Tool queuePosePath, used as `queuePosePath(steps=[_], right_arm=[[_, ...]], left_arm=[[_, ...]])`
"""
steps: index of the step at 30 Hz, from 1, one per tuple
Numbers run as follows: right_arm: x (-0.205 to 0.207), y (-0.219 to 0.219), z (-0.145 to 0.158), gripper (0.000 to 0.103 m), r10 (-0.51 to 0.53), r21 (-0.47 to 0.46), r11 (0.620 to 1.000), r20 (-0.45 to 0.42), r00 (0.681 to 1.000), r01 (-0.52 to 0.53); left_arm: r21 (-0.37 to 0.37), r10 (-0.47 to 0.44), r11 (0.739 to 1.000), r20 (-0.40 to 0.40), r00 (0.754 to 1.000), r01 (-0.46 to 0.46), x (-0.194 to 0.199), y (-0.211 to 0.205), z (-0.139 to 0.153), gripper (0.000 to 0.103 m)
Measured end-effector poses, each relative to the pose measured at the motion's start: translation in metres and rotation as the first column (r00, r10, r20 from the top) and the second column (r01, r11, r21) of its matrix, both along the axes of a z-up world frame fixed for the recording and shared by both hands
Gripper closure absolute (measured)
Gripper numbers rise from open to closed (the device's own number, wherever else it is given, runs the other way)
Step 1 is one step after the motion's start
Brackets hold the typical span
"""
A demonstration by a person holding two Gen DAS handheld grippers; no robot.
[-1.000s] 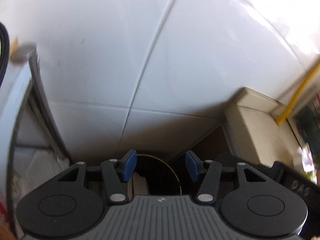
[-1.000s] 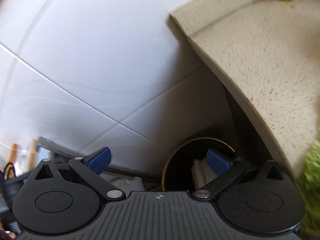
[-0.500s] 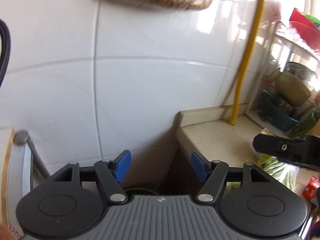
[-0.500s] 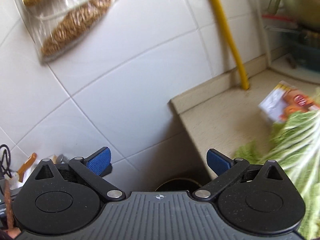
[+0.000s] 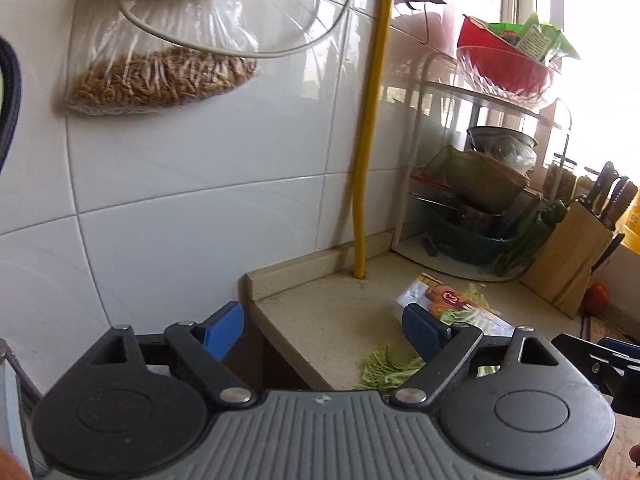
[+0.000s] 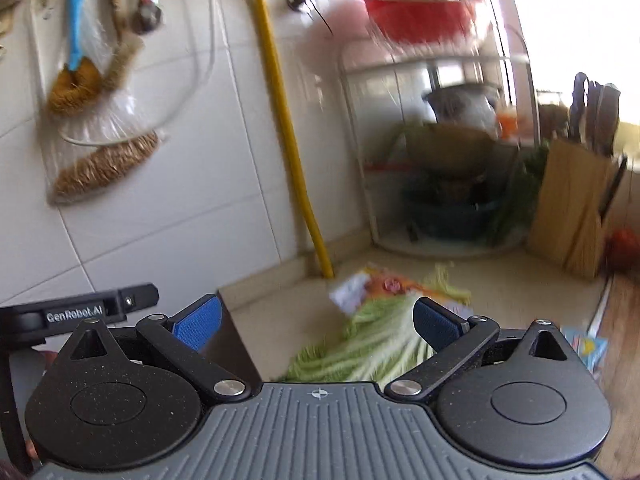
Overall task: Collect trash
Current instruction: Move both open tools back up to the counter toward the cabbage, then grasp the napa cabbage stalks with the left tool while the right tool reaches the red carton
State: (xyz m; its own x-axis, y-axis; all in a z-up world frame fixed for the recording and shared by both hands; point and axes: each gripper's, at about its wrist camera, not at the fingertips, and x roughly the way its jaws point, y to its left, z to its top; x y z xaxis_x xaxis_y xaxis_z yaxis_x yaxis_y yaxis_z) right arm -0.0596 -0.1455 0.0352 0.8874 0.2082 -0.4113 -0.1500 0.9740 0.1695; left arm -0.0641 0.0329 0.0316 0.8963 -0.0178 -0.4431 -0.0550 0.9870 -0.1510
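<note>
Nearby, both gripper [image 5: 322, 330] [image 6: 316, 322] jaws released and empty, left just widened, cabbage leaves [image 6: 376, 340], wrapper [image 5: 444, 298] ahead.

The right gripper [image 6: 316, 320], jaws spread and empty, points at cabbage leaves [image 6: 372, 344] and a wrapper [image 6: 372, 286] on the counter [image 6: 272, 320].

White glazed wall tiles [image 5: 192, 184] stand ahead of and left of the jaws. A yellow pipe [image 5: 370, 132] runs down the wall to the beige speckled countertop [image 5: 320, 312] ahead. Right of the jaws, a tiered wire rack [image 5: 480, 168] and a wooden knife block [image 5: 568, 256] occupy the corner. Strong daylight enters from a window [image 5: 600, 60] far right.
</note>
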Motion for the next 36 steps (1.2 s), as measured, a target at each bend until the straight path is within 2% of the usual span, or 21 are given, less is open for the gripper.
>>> queuePosePath(steps=[2, 6, 11, 19, 26, 31, 36], right_arm=[[0.001, -0.014, -0.003, 0.0, -0.033, 0.008, 0.999, -0.013, 0.999, 0.033], [0.004, -0.039, 0.003, 0.0, -0.143, -0.034, 0.989, 0.018, 0.99, 0.144], [0.01, -0.072, 0.001, 0.0, -0.201, -0.007, 0.98, -0.003, 0.98, 0.201], [0.03, -0.107, -0.01, 0.0, -0.241, -0.045, 0.97, -0.045, 0.969, 0.24], [0.048, -0.147, -0.027, 0.0, -0.312, -0.069, 0.95, -0.122, 0.942, 0.306], [0.06, -0.172, -0.037, 0.0, -0.325, -0.07, 0.946, -0.175, 0.93, 0.317], [0.067, -0.178, -0.048, 0.0, -0.302, -0.102, 0.953, -0.208, 0.93, 0.287]], left_arm=[[0.002, -0.019, 1.0, -0.019, 1.0, 0.019, 0.006, -0.013, -0.001, 0.018], [0.029, -0.062, 0.998, -0.04, 0.997, 0.063, 0.02, -0.04, -0.002, 0.018], [0.049, -0.102, 0.993, -0.061, 0.993, 0.105, 0.042, -0.071, -0.003, 0.018], [0.051, -0.159, 0.985, -0.109, 0.981, 0.165, 0.072, -0.109, -0.008, 0.018], [0.056, -0.198, 0.976, -0.147, 0.969, 0.208, 0.091, -0.137, -0.017, 0.019], [0.084, -0.262, 0.957, -0.162, 0.951, 0.278, 0.099, -0.156, -0.023, 0.019], [0.131, -0.303, 0.934, -0.206, 0.93, 0.334, 0.107, -0.167, -0.035, 0.019]])
